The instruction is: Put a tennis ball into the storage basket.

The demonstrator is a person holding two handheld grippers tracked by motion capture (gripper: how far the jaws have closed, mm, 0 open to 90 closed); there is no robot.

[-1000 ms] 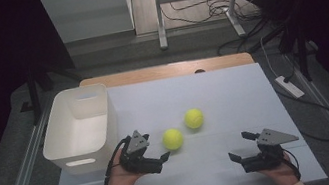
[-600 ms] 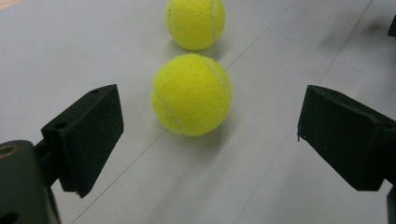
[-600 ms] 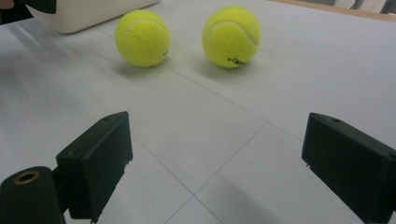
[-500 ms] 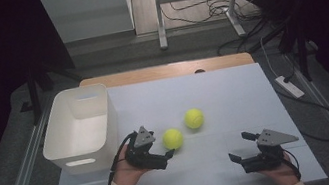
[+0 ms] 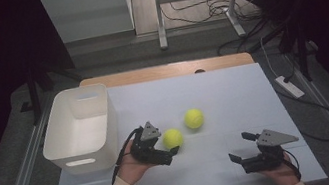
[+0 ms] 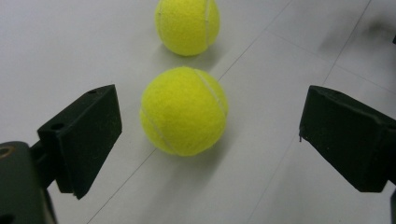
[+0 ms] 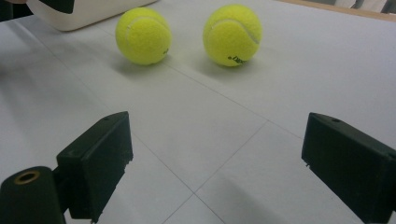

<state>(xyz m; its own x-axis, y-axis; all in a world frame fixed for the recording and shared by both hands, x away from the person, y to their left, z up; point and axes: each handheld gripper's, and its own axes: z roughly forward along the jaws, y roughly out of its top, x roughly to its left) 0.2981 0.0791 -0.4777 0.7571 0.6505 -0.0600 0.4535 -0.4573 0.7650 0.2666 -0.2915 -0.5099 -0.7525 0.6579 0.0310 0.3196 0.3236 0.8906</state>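
Barely begun: left gripper [image 5: 172,148], jaws wide and holding nothing, lines up on near tennis ball [image 6: 184,110] on the table beside the empty white bin [image 5: 61,140]; right gripper [image 5: 240,147] idles, also agape and empty.

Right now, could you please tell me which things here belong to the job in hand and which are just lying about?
In the job:
near tennis ball, between the open left tongs
far tennis ball
white bin

Lying about:
power strip
floor cables
right tongs, open, idle
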